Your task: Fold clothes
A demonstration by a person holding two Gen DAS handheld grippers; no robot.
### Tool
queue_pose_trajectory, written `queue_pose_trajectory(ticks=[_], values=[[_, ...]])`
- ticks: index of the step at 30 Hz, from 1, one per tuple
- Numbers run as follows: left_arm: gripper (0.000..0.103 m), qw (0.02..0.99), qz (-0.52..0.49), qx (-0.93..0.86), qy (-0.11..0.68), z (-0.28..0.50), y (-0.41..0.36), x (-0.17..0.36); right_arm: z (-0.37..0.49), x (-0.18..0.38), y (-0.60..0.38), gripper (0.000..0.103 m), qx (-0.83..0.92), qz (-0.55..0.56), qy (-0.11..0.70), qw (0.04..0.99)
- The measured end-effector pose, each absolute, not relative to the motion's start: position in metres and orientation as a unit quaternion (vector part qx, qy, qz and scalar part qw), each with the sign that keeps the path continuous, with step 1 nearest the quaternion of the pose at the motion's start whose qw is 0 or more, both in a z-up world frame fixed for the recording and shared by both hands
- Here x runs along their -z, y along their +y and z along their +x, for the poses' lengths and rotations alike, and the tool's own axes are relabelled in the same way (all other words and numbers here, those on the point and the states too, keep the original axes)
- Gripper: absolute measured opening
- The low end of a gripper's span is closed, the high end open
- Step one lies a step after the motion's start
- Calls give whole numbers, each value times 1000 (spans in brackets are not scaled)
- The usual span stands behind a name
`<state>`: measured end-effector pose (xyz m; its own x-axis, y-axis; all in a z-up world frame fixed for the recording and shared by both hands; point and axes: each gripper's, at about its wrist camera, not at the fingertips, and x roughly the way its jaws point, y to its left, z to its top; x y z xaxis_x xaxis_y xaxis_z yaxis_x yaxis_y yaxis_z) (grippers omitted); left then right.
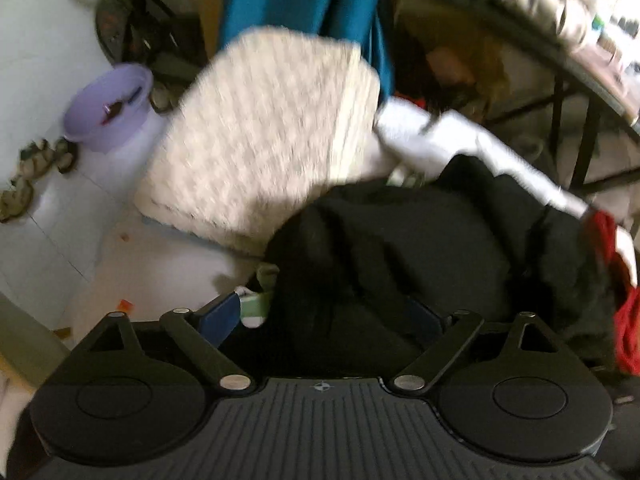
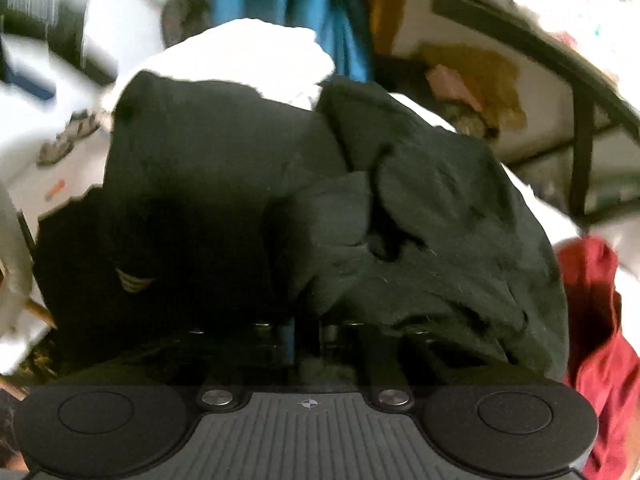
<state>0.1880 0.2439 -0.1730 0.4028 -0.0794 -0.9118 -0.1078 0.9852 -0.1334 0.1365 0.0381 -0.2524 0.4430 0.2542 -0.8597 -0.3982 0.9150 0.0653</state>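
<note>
Black garment (image 1: pixel 400 264) — crumpled heap, central in both wrist views, lying just below each gripper. In the left wrist view it overlaps the lower edge of a cream knitted piece (image 1: pixel 260 136), folded into a rough rectangle and lying on pale floor (image 1: pixel 52 216); in the right wrist view the same dark cloth (image 2: pixel 360 208) fills the middle, with a small striped tag on its left side.

Left gripper (image 1: pixel 324 316) — jaws spread wide, one blue pad (image 1: pixel 222 316) visible at the left, the other mostly hidden behind dark folds; the black cloth bulges up between them, and no pinch on it can be seen.

Right gripper (image 2: pixel 308 340) — fingers pressed close together, deep in shadow against the black garment's near edge; whether any cloth is caught between them cannot be told.

Other items: white garment (image 1: pixel 424 136) beyond the black one; red cloth (image 2: pixel 596 320) at the right edge of the heap; lilac plastic basin (image 1: pixel 108 108) on the floor to the left; teal fabric (image 1: pixel 304 0) hanging behind; black metal frame (image 1: pixel 580 136) at upper right. Both views are motion-blurred.
</note>
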Motion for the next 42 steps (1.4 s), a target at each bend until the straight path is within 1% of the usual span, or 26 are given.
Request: queue_pose_trajectory(ticks=[5, 8, 10, 11, 12, 15, 18, 22, 25, 27, 30, 33, 36, 39, 42], values=[[90, 806, -78, 49, 585, 203, 230, 217, 129, 207, -19, 7, -82, 28, 459, 884], [88, 805, -24, 90, 585, 203, 200, 225, 126, 187, -51, 7, -28, 87, 444, 891], [53, 811, 28, 106, 574, 199, 184, 224, 126, 174, -65, 7, -4, 114, 429, 896], [27, 814, 51, 112, 567, 197, 179, 222, 127, 167, -70, 7, 5, 126, 418, 899], [19, 817, 49, 119, 562, 196, 179, 216, 129, 158, -74, 7, 9, 136, 407, 903], [15, 838, 27, 124, 531, 194, 188, 186, 136, 127, -85, 7, 10, 161, 364, 918], [15, 866, -6, 109, 488, 194, 204, 141, 142, 84, -93, 7, -12, 185, 317, 930], [14, 915, -62, 85, 389, 189, 227, 63, 149, 26, -100, 7, -60, 198, 251, 946], [14, 943, -97, 73, 308, 181, 239, 5, 149, -13, -114, 7, -83, 229, 204, 948], [15, 954, -111, 77, 266, 173, 242, -26, 149, -38, -123, 7, -101, 252, 173, 947], [15, 966, -119, 93, 211, 160, 239, -69, 138, -82, -129, 7, -130, 243, 101, 956], [15, 970, -117, 112, 184, 157, 227, -92, 125, -123, -135, 7, -136, 213, 46, 967], [15, 970, -118, 141, 159, 149, 212, -106, 112, -145, -150, 7, -126, 211, 26, 969], [15, 965, -121, 184, 143, 142, 191, -109, 92, -152, -169, 7, -94, 210, 26, 973], [15, 948, -143, 234, 159, 145, 165, -105, 65, -149, -193, 7, -46, 211, 34, 976]])
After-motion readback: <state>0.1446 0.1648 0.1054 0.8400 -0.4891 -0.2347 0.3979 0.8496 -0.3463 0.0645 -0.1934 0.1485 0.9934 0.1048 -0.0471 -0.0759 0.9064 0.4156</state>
